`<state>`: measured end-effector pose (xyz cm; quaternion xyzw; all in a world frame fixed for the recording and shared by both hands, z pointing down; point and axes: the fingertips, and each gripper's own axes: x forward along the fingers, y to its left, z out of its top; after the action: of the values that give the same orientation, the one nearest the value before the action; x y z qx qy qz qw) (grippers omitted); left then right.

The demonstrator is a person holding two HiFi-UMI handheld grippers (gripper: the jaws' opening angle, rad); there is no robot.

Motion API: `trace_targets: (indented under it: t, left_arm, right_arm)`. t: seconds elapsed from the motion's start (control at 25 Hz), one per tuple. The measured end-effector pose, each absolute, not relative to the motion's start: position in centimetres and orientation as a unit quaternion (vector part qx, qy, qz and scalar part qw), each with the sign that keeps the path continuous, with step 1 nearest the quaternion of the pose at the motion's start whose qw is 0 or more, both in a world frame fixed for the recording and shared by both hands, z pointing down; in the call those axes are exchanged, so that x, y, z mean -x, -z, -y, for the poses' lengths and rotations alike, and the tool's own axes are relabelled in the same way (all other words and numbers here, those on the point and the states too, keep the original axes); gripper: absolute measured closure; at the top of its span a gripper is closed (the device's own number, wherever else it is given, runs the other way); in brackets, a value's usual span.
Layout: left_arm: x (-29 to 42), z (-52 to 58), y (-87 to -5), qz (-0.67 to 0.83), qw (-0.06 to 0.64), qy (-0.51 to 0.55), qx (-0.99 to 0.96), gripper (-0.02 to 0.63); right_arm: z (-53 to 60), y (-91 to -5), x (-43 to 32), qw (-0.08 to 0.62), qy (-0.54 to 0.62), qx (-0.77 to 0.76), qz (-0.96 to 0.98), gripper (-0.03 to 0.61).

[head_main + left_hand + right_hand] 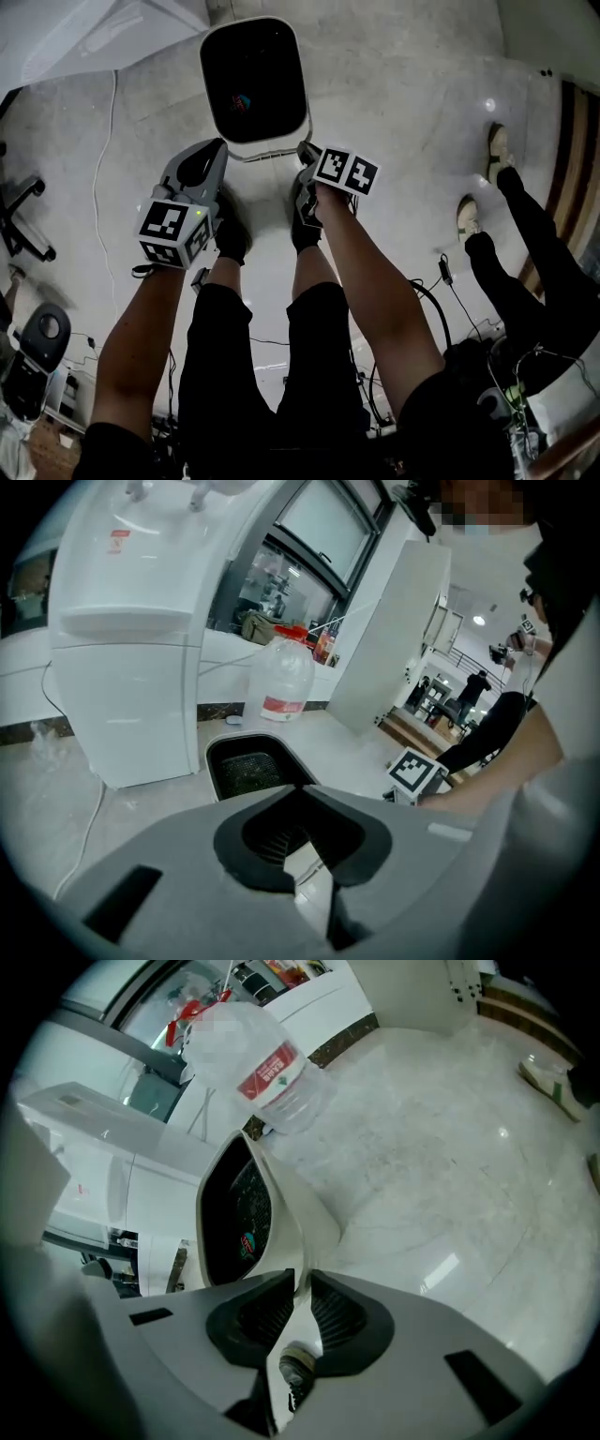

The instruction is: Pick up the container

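Left claw point(300, 797) closed on white rim of container point(246, 771); water bottle point(284, 682) behind.

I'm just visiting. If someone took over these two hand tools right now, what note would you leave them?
Right gripper: fingers shut on the container's near rim.
Left gripper: fingers together at that rim; unclear whether they pinch it.
Container: open side up, apparently on the floor.
Done: reach, right grasp.
Left: check the left grip, then lift.
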<state>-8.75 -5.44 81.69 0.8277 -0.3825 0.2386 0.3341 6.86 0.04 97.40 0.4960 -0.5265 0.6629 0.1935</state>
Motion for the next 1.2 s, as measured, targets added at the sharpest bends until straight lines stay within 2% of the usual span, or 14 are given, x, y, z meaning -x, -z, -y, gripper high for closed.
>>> trace_targets:
  t: [0.24,0.4,0.52,0.64,0.72,0.92,1.04,1.2]
  left_arm:
    - [8.5,4.4,-81.3,0.353,0.323,-0.256,-0.84,0.592]
    - [8.1,4.2,-81.7,0.325,0.31,-0.267,-0.852,0.506]
    - [6.5,3.0,-82.5,0.275,0.27,-0.302,-0.872,0.472]
    - [6.3,1.6,-83.8,0.255,0.267,-0.33,-0.869,0.463]
    - [5.4,0.8,-84.9,0.246,0.262,-0.357,-0.862,0.429]
    - [4.4,-0.1,-87.6,0.211,0.204,-0.414,-0.862,0.378]
    - [4.2,0.6,-89.1,0.197,0.169,-0.452,-0.854,0.374]
    - [3.4,0.5,-90.1,0.15,0.089,-0.498,-0.85,0.374]
  right_arm:
    - [0.2,-95.3,-6.8,0.181,-0.688,-0.504,0.49,0.526]
    - [0.5,-94.2,-6.5,0.164,-0.704,-0.505,0.472,0.529]
    - [1.2,-93.3,-6.9,0.149,-0.708,-0.505,0.471,0.529]
    - [1.2,-92.7,-6.1,0.131,-0.719,-0.495,0.471,0.531]
    - [1.3,-92.2,-6.4,0.123,-0.726,-0.491,0.466,0.531]
    - [2.7,-91.4,-6.4,0.113,-0.726,-0.488,0.472,0.532]
    - [3.5,-91.0,-6.3,0.11,-0.73,-0.485,0.469,0.532]
    - [3.6,-90.2,-6.1,0.1,-0.738,-0.479,0.465,0.532]
